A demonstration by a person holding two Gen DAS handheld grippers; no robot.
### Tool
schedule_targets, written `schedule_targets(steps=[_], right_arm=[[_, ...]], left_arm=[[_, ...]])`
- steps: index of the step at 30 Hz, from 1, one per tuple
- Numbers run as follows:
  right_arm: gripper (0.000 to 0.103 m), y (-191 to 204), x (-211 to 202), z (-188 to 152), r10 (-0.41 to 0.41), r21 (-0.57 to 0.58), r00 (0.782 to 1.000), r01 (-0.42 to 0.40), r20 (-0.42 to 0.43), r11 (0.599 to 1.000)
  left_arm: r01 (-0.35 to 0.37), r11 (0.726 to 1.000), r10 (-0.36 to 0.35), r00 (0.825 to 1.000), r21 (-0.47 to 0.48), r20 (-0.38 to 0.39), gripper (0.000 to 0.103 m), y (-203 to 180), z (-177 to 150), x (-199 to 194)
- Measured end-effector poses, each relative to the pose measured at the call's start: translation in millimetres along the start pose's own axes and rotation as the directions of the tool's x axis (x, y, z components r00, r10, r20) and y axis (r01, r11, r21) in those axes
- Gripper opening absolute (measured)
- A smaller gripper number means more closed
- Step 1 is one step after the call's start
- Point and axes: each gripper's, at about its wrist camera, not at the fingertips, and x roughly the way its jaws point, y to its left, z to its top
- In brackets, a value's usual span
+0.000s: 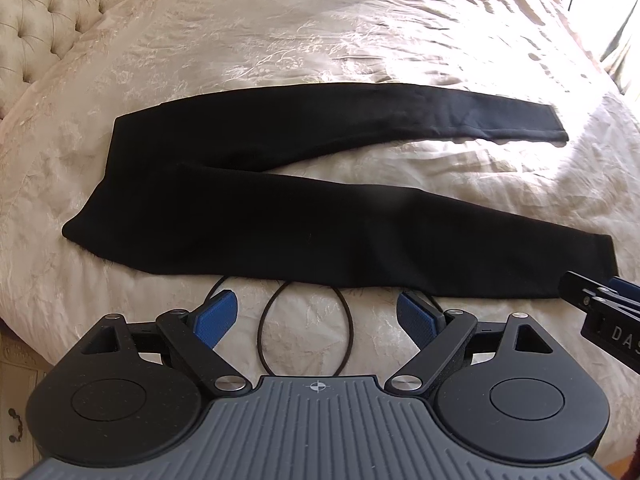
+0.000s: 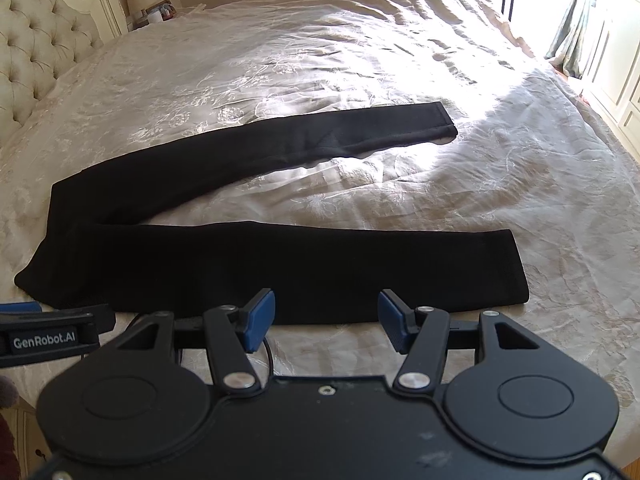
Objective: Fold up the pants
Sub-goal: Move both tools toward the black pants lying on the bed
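Left wrist view: the black pants [image 1: 256, 200] lie flat on the bed [image 1: 320, 40], legs splayed in a V, probably spread ready for folding. The left tongs [image 1: 316, 318] hang apart, empty, just short of the near leg.

Right wrist view: the right tongs [image 2: 326, 320] gape empty at that leg's near edge.

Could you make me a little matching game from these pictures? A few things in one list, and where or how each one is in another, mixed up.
Things:
1. black pants
2. thin black cable loop
3. tufted headboard
4. left gripper

States:
A. open, holding nothing
B. spread flat, legs apart in a V
C. at the far left end of the bed
D. lying on the bedspread between the blue fingers

Pairs: 1-B, 2-D, 3-C, 4-A
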Motion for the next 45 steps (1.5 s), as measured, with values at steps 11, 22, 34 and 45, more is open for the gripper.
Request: schedule_targets(steps=[11,22,34,45], right_arm=[[0.06,2.3,-0.5,-2.2,0.009,0.003,1.0,-0.009,-0.004,1.0],[0.06,0.1,-1.8,-2.1,0.022,0.006,1.0,-0.022,-0.004,1.0],[0.06,-0.2,-1.0,-3.0,0.037,0.011,0.999,-0.037,-0.009,0.999],[0.06,-0.7,0.1,-2.4,0.045,0.016,0.999,-0.045,-0.01,0.999]], left_arm=[[0.0,1.0,0.0,1.0,-0.006,-0.007,0.087,1.6,-2.9,1.3],[-0.004,1.0,0.004,1.0,-0.011,-0.015,0.087,2.9,-3.3,1.9],[-0.005,1.0,0.005,1.0,-0.013,-0.02,0.087,3.1,-4.1,2.1],[0.008,1.0,-0.008,1.0,-0.022,-0.011,0.087,3.2,-3.2,-0.4]])
